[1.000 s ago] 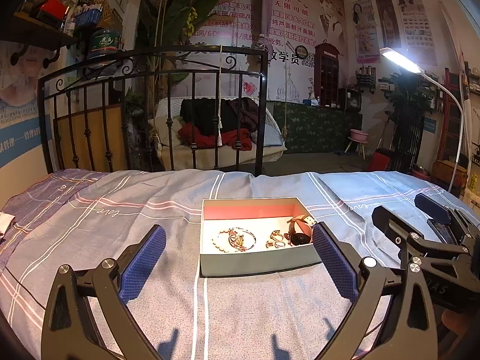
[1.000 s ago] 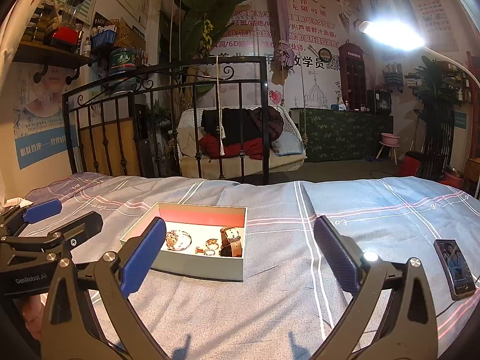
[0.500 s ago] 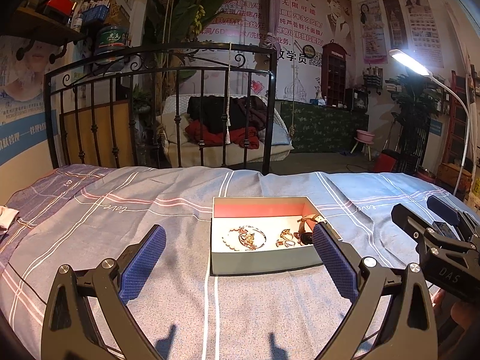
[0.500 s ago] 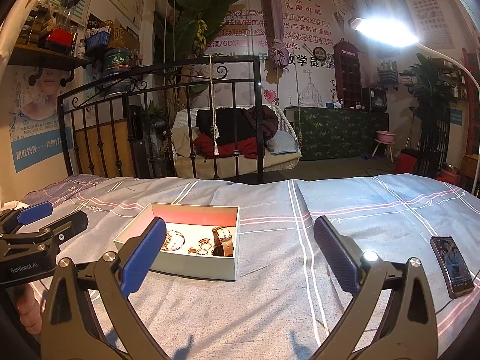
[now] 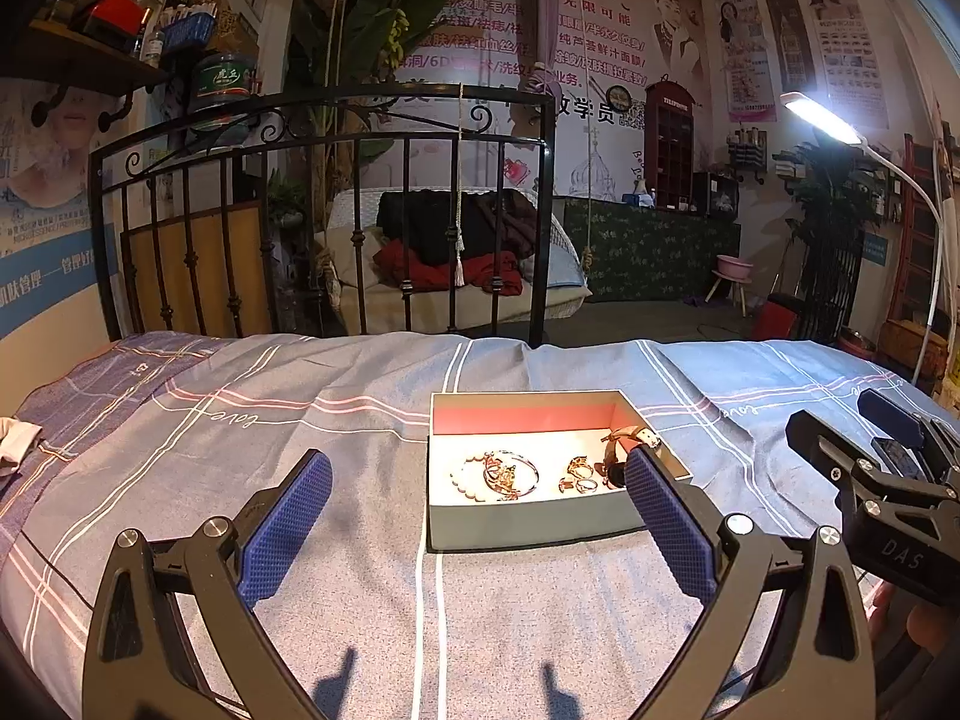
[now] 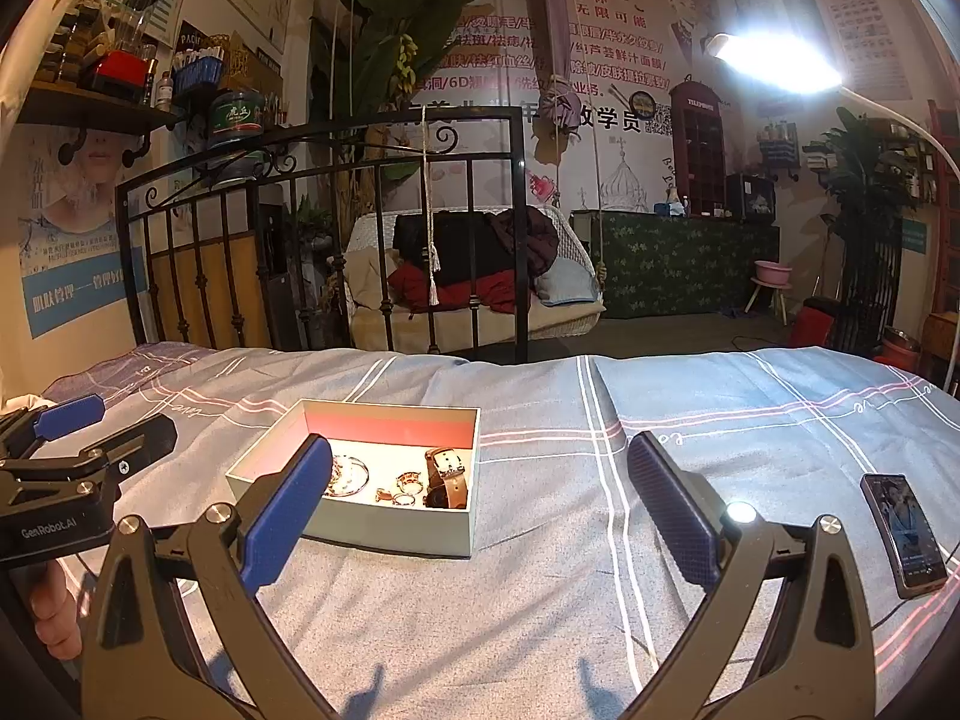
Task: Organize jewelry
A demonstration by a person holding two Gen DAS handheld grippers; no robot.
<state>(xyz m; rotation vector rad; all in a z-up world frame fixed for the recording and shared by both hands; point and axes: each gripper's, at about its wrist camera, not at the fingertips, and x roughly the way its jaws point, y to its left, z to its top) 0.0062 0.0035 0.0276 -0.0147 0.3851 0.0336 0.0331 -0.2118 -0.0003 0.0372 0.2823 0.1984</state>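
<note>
An open grey box [image 5: 528, 525] with a pink inner wall sits on the bed. In it lie a bracelet [image 5: 501, 474], small gold rings [image 5: 579, 474] and a brown strap watch [image 5: 624, 441]. My left gripper [image 5: 474, 516] is open and empty, just in front of the box. My right gripper [image 6: 480, 504] is open and empty, to the right of the box [image 6: 384, 519], whose watch [image 6: 447, 477] and rings [image 6: 405, 489] show in the right wrist view. Each gripper shows in the other's view: the right one [image 5: 882, 456], the left one [image 6: 78, 438].
The bed has a grey-blue striped sheet [image 5: 240, 420] and a black iron headboard [image 5: 324, 138]. A phone [image 6: 903, 531] lies on the sheet at the right. A bright lamp [image 6: 774, 63] hangs over the right side.
Both grippers have shifted slightly, so the box sits further right in the left wrist view and a little closer in the right wrist view. Both stay open and empty.
</note>
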